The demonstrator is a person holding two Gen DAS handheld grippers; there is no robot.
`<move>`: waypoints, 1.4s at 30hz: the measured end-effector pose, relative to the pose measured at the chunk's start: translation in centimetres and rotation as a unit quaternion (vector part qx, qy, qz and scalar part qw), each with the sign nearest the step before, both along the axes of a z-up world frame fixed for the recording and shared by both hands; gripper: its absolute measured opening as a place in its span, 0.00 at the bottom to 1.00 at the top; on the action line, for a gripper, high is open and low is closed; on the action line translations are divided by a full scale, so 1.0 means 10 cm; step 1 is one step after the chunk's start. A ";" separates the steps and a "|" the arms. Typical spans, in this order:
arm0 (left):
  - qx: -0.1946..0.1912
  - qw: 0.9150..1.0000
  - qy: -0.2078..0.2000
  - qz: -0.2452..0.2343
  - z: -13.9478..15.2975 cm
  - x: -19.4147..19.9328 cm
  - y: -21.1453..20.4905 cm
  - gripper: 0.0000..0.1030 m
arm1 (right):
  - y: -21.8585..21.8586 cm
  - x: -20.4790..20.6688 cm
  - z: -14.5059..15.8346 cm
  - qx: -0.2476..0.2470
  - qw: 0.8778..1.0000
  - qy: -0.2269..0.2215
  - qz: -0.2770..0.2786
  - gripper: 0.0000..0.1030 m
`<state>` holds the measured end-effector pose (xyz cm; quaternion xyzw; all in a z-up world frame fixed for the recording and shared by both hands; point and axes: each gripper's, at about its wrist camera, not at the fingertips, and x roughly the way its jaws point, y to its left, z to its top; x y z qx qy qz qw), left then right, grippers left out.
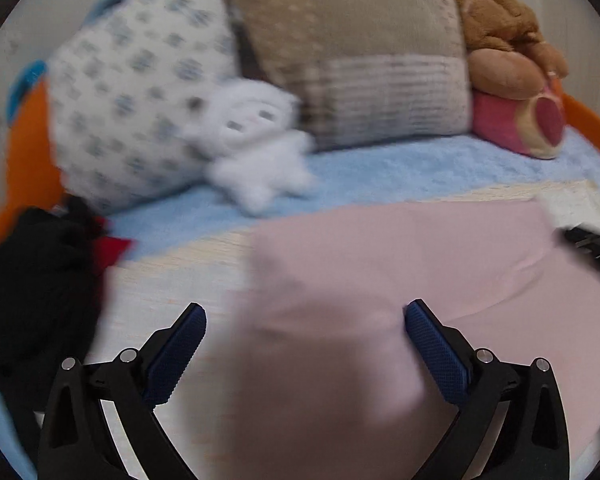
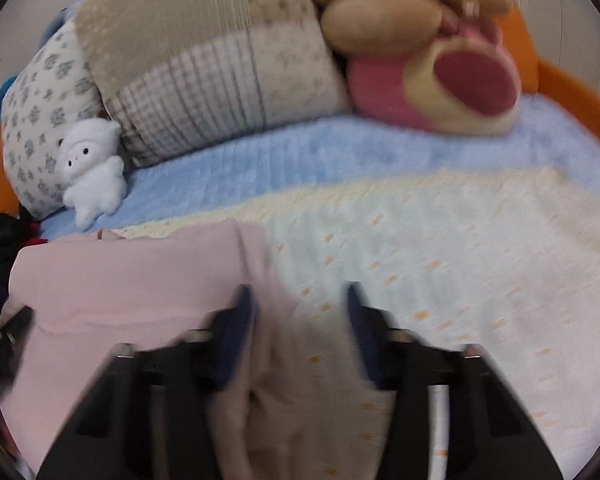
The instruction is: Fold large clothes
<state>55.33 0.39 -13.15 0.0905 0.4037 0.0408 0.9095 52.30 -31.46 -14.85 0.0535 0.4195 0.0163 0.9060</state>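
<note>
Both grippers, left [image 1: 305, 322] and right [image 2: 296, 300], are wide open w/ nothing pinched, so the pink top [image 1: 400, 264] prob slumps and loses its fold imo.

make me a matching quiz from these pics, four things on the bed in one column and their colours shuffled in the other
Things:
1. garment
2. small plush
3. bear
4. clothes pile

Colours:
A. brown
B. black
C. pink
D. white

Pairs: 1-C, 2-D, 3-A, 4-B
</note>
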 end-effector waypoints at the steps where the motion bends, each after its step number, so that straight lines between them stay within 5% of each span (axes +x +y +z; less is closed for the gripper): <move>1: 0.035 0.999 -0.018 0.023 0.12 -0.05 0.10 0.98 | -0.03 -0.07 0.15 -0.028 0.999 -0.026 0.000 0.30; 3: 0.040 0.997 -0.042 0.047 0.31 -0.14 0.27 0.98 | -0.11 -0.19 0.44 0.003 0.998 -0.067 0.007 0.31; 7: -0.048 0.998 -0.049 0.011 0.52 -0.22 0.24 0.98 | 0.13 -0.29 0.73 0.076 0.992 -0.071 0.069 0.29; 14: -0.042 0.999 0.009 -0.004 -0.06 -0.04 -0.15 0.98 | 0.98 -0.32 0.38 -0.045 0.990 -0.033 0.126 0.21; 19: -0.182 0.983 0.033 0.010 -0.45 0.04 0.18 0.98 | 0.92 -0.30 -0.02 -0.030 0.992 -0.048 0.117 0.21; 22: -0.135 0.990 0.044 0.007 -0.38 0.01 0.05 0.98 | 1.05 -0.31 0.01 -0.079 0.988 -0.039 0.130 0.24; 23: -0.129 0.990 0.051 0.006 -0.31 -0.04 0.04 0.98 | 1.02 -0.33 0.09 -0.079 0.986 -0.031 0.143 0.28; 26: -0.128 0.990 0.059 0.008 0.02 -0.39 0.19 0.98 | 0.72 -0.49 0.42 -0.040 0.987 -0.018 0.157 0.71; 30: -0.154 0.985 0.073 -0.013 0.41 -1.10 0.52 0.98 | 0.17 -1.09 0.93 0.079 0.981 0.000 0.179 0.86; 32: -0.219 0.970 0.103 -0.014 0.40 -1.34 0.71 0.98 | -0.10 -1.29 0.96 0.184 0.966 0.042 0.178 0.87; 33: -0.272 0.954 0.123 -0.009 0.34 -1.42 0.81 0.98 | -0.22 -1.36 0.91 0.243 0.953 0.068 0.170 0.87; 34: -0.329 0.934 0.136 -0.004 0.26 -1.47 0.88 0.98 | -0.35 -1.45 0.81 0.304 0.936 0.095 0.149 0.87; 37: -0.454 0.879 0.145 0.008 0.02 -1.50 0.94 0.98 | -0.39 -1.55 0.57 0.365 0.913 0.134 0.120 0.87; 39: -0.539 0.832 0.133 0.023 -0.20 -1.54 0.94 0.98 | -0.35 -1.55 0.42 0.393 0.900 0.155 0.107 0.87; 41: -0.569 0.809 0.145 0.035 -0.38 -1.51 0.87 0.98 | -0.31 -1.51 0.27 0.416 0.888 0.171 0.093 0.87; 42: -0.563 0.811 0.152 0.048 -0.48 -1.48 0.82 0.98 | -0.29 -1.47 0.18 0.424 0.885 0.175 0.083 0.87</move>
